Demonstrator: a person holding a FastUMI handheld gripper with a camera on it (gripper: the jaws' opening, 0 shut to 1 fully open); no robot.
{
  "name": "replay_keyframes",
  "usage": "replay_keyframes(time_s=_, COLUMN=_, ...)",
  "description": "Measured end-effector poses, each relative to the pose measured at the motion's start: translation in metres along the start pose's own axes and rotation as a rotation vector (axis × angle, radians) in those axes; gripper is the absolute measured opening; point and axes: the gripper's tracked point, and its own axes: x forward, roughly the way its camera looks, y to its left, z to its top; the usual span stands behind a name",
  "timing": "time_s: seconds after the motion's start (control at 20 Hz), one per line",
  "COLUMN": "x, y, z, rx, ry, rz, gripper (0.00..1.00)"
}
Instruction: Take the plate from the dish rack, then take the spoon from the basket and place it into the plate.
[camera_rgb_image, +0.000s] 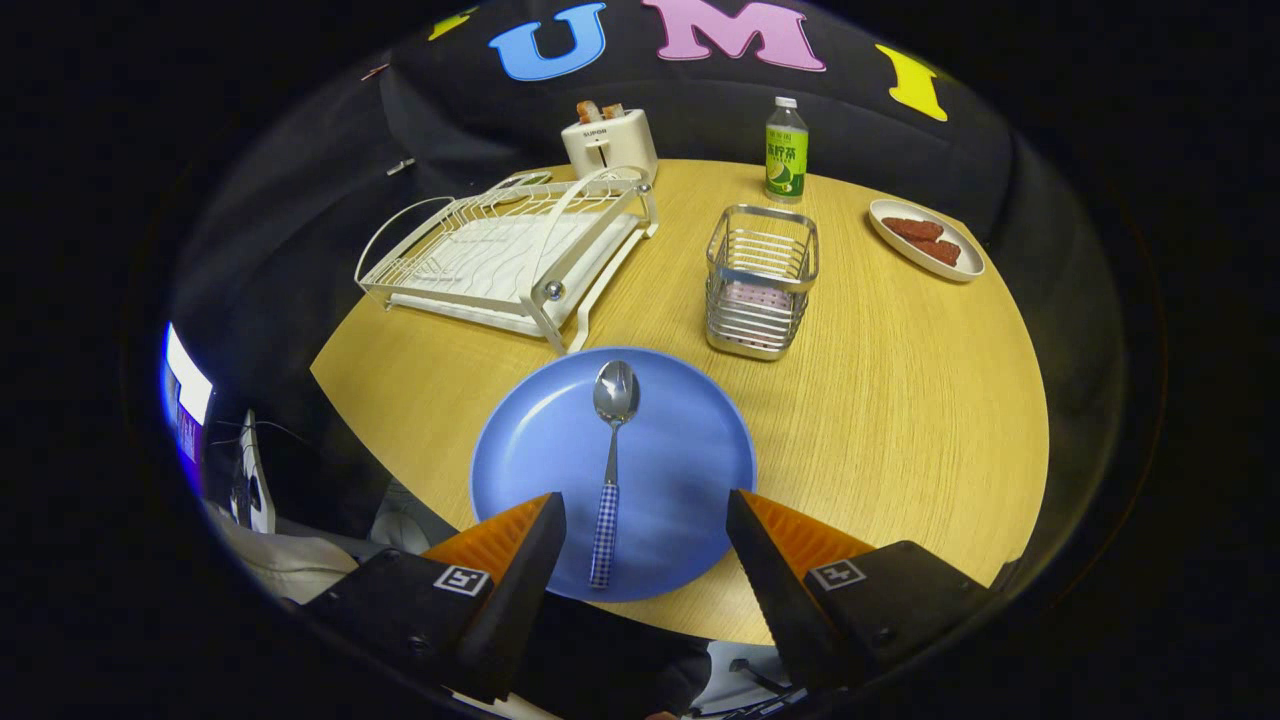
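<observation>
Gripper view: jaws of gripper (645, 520) spread, empty. Spoon (611, 460) flat on plate (690, 450), near bench edge. Likely light, stiff, slippery; best pinched mid-handle.

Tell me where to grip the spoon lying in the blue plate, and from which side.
Grip the spoon at its checked handle, from above, fingers either side. It lies flat in the blue plate, handle toward the open gripper, bowl pointing away; the handle is straight and narrow, the bowl rounded and likely slippery.

plate (660, 440) near rim – behind fingers, toaster (610, 140) slots' contents indistinct
</observation>
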Motion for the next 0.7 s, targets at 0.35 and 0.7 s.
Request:
replay_keyframes(time_s=0.35, x=-0.034, y=-0.008, z=0.071, rx=-0.01, ry=-0.156, rz=-0.073, gripper=0.99)
replay_keyframes(time_s=0.7, x=-0.1, y=-0.026, z=0.166, rx=-0.021, ry=-0.371, rz=-0.183, gripper=0.99)
